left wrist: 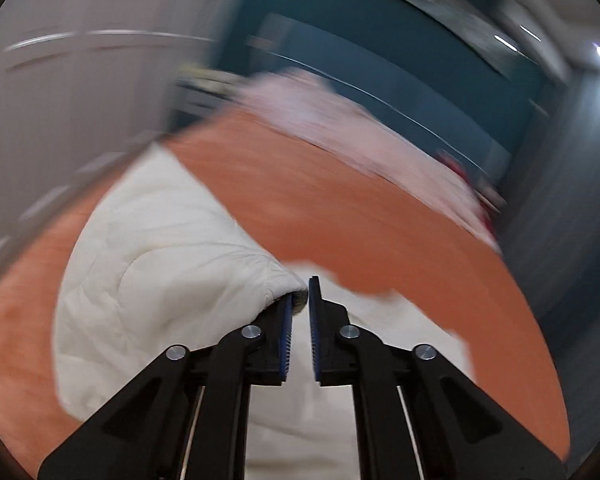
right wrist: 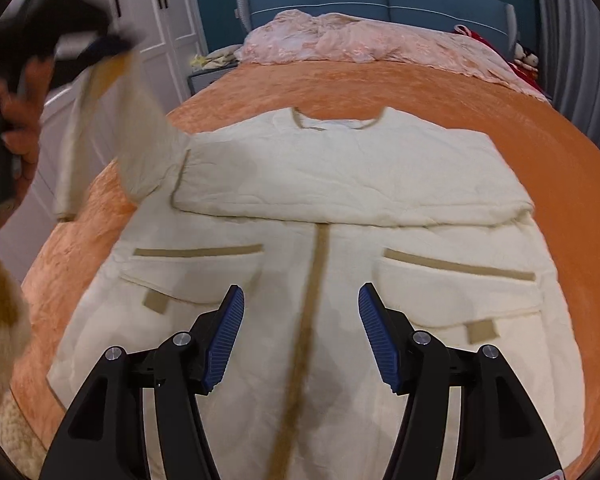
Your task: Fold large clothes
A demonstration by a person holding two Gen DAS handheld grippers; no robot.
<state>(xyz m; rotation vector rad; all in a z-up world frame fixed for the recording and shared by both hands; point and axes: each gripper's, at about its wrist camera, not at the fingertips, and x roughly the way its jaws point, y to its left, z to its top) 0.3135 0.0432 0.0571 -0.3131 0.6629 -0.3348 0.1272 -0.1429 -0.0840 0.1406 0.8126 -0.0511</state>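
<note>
A cream quilted jacket [right wrist: 320, 280] lies face up on the orange bedspread [right wrist: 560, 184], collar toward the headboard, its tan front placket [right wrist: 316, 280] running down the middle. One sleeve [right wrist: 360, 176] is already laid across the chest. The other sleeve [right wrist: 112, 128] is lifted off the bed on the left side, its cuff pinched in the left tongs [left wrist: 300, 304], which are clamped on that cuff in the left wrist view; a hand [right wrist: 16, 120] carries them. The right tongs [right wrist: 302, 320] hang over the lower front of the jacket with their blue pads standing apart and nothing between them.

The step in hand looks like folding this second sleeve over the body. To do it well, I would carry the cuff in a low arc across the chest so the sleeve hinges at the shoulder seam and lands on top of the folded sleeve, parallel to it, without dragging the jacket sideways. The grip sits at the very tip of the cuff, so a quick swing might pull it free; a steady pace seems safer. The free right tongs could press down near the placket or the near pocket [right wrist: 196, 272] to keep the body flat while the sleeve travels. Let go only once the cuff rests flat
</note>
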